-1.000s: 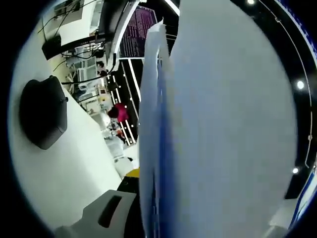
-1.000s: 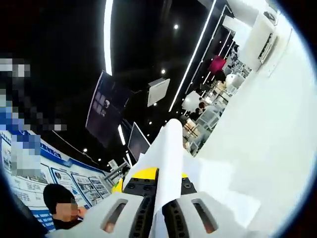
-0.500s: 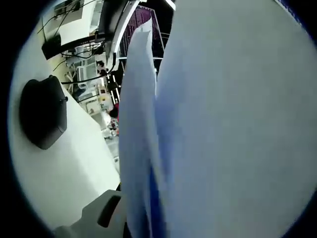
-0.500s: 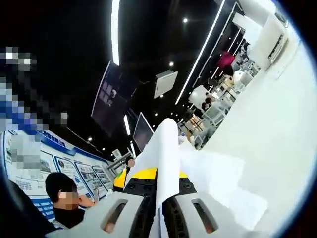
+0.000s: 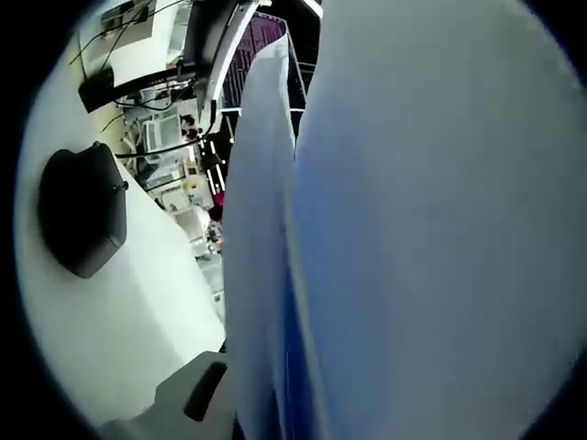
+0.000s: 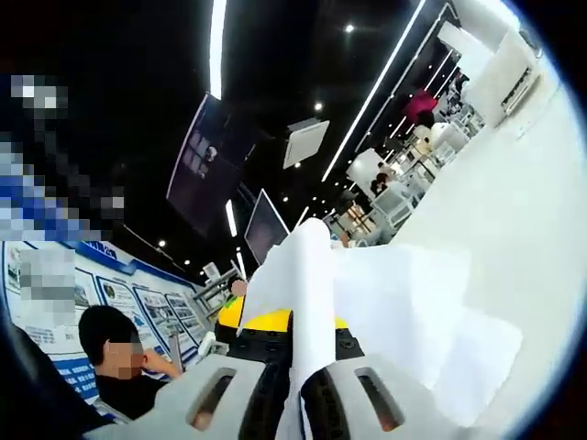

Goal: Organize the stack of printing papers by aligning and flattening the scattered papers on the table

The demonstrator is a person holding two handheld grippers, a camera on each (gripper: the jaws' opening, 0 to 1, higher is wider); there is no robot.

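In the left gripper view the stack of white printing papers (image 5: 413,229) stands on edge and covers the right half, its leading edge (image 5: 261,229) pointing at the camera. My left gripper (image 5: 275,403) is shut on it; one white finger (image 5: 188,403) shows and the other is hidden by paper. In the right gripper view my right gripper (image 6: 295,385) is shut on the same papers (image 6: 312,275). Loose sheets (image 6: 413,312) fan out unevenly to the right. Straight ahead sits the left gripper's yellow and black body (image 6: 261,323).
The white table (image 5: 128,312) carries a black rounded object (image 5: 83,211) to the left of the papers. More of the table (image 6: 523,202) runs along the right. A seated person (image 6: 119,367) is at the lower left, with dark screens (image 6: 206,156) above them.
The papers have swung closer to the left camera and hide more of the room. In the right gripper view the loose sheets on the right have fanned out wider. Both grips hold.
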